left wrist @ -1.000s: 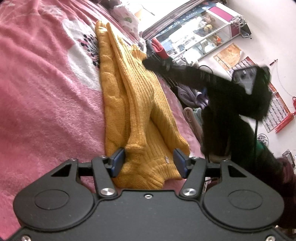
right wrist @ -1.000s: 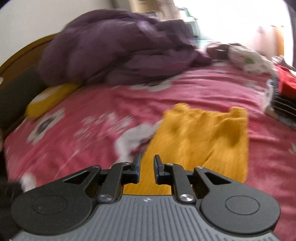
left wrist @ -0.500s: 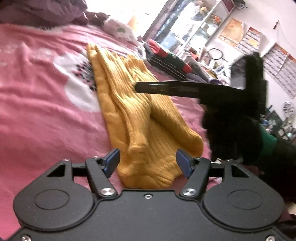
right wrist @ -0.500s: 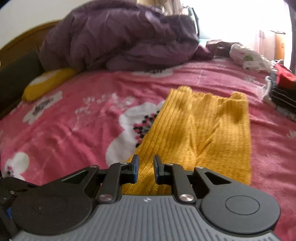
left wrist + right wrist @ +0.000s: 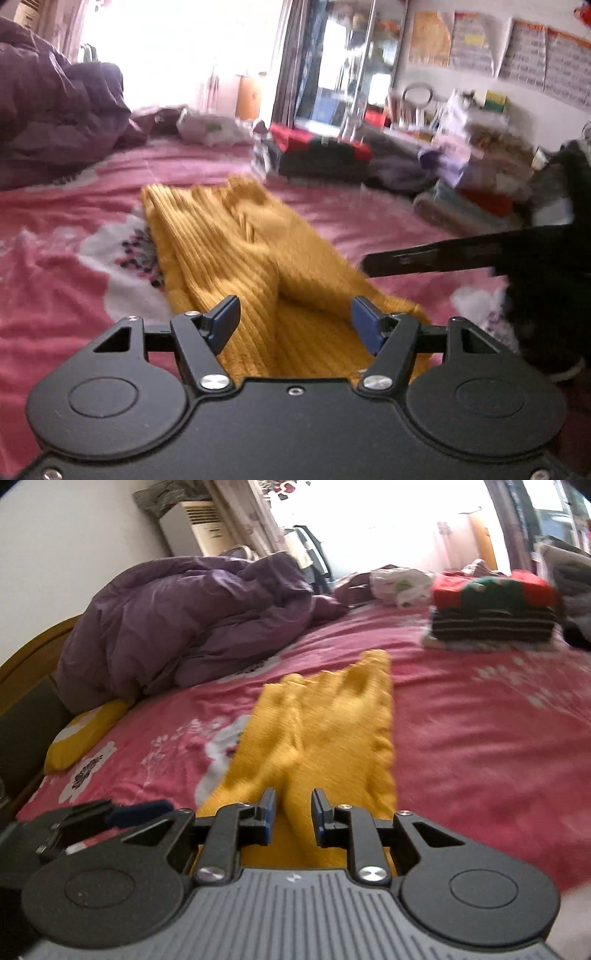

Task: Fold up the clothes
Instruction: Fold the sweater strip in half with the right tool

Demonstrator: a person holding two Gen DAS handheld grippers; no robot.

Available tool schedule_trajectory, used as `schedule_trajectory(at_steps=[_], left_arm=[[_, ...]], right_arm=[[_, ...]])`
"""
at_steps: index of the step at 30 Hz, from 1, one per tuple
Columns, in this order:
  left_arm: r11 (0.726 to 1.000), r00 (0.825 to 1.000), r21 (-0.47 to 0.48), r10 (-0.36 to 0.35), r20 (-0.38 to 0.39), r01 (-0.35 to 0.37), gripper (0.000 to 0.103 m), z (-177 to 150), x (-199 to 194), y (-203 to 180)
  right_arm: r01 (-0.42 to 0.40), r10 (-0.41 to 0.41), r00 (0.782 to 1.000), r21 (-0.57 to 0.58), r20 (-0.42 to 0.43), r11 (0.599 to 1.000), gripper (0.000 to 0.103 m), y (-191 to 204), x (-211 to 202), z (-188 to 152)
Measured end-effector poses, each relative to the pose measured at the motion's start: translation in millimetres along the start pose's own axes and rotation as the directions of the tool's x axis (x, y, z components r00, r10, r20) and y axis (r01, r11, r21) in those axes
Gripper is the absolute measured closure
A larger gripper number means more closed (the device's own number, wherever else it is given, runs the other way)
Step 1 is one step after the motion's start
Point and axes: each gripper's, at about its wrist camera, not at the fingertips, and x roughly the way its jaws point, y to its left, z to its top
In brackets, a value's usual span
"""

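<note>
Centrally in both views, your yellow knit sweater (image 5: 236,251) lies folded lengthwise on the pink floral bedspread (image 5: 55,280), its near hem at your left gripper (image 5: 295,323), whose jaws stand wide apart and hold nothing. Your right gripper (image 5: 290,814) shows a narrow gap with sweater fabric seen between the fingers, though you cannot tell whether it grips. Open bedspread flanks both long edges of the sweater; the purple duvet (image 5: 177,627) bounds the upper left and the stacked clothes (image 5: 495,609) the upper right of the right wrist view.
</note>
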Motion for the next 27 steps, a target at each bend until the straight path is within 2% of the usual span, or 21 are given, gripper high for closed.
schedule_trajectory(at_steps=[1,2,5,8,12,16,19,23,27], left_arm=[[1.0,0.999,0.006,0.007,-0.032,-0.007,0.037,-0.7,7.2,-0.9],[0.999,0.995,0.012,0.033,-0.095,-0.032,0.037,-5.4,15.8,-1.1],[0.992,0.989,0.103,0.087,-0.119,-0.075,0.035,-14.0,24.7,-10.9],[0.988,0.988,0.127,0.106,-0.11,-0.092,0.035,-17.4,21.4,-15.5],[0.99,0.994,0.093,0.106,-0.037,-0.102,0.035,-19.1,5.1,-13.8],[0.986,0.99,0.098,0.135,0.028,-0.137,0.035,-27.1,-32.5,-17.7],[0.98,0.984,0.09,0.173,0.043,-0.176,0.035,-35.6,-52.8,-17.8],[0.965,0.975,0.142,0.22,0.029,-0.222,0.035,-49.6,-65.5,-21.8],[0.93,0.962,0.264,0.271,-0.027,-0.254,0.035,-65.6,-62.4,-36.9]], right_arm=[[0.007,-0.007,1.0,0.007,0.004,1.0,0.079,-4.7,-5.3,-4.5],[0.014,-0.014,1.0,0.014,0.007,1.0,0.079,-9.3,-10.4,-8.9],[0.039,-0.04,0.999,0.02,0.01,0.999,0.079,-21.5,-22.9,-22.5],[0.058,-0.058,0.998,-0.005,0.024,0.998,0.078,-30.2,-35.3,-36.7],[0.066,-0.063,0.997,-0.047,0.054,0.997,0.07,-39.6,-56.0,-56.7],[0.075,-0.069,0.996,-0.11,0.059,0.991,0.069,-42.3,-71.3,-70.9],[0.09,-0.081,0.995,-0.194,0.055,0.977,0.068,-35.6,-75.6,-78.7],[0.087,-0.079,0.996,-0.37,0.037,0.925,0.061,-13.3,-74.5,-90.6],[0.084,-0.104,0.995,-0.538,-0.007,0.839,0.059,10.4,-69.2,-105.8]])
